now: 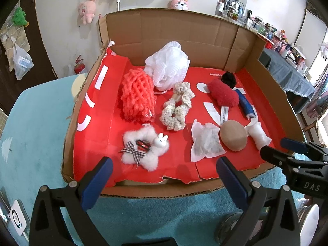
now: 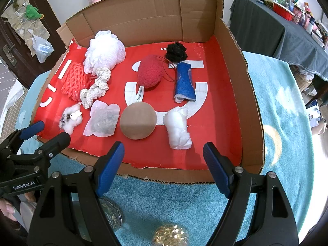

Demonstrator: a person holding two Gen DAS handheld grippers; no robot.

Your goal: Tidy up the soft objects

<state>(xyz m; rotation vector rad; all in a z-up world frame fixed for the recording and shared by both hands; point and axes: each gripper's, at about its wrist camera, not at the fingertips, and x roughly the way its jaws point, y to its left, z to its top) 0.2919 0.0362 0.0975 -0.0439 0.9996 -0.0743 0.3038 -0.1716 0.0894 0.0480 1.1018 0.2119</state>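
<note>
- Right gripper (image 2: 164,160): jaws wide apart, nothing between them, poised over the near edge of the cardboard tray (image 2: 252,110).
- White wadding roll (image 2: 179,128) lies just ahead of it, slightly right of centre, with its long axis running away from the jaws.
- Left gripper (image 1: 164,176): also wide open and empty, facing the fluffy white star (image 1: 143,148); the right one is probably nearer the roll.

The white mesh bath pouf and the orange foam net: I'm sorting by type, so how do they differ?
The white mesh bath pouf is a puffy, ruffled ball; the orange foam net is an open lattice lying flatter. The pouf sits nearer the box's back wall, the net in front. Both are soft and lie side by side.
</note>
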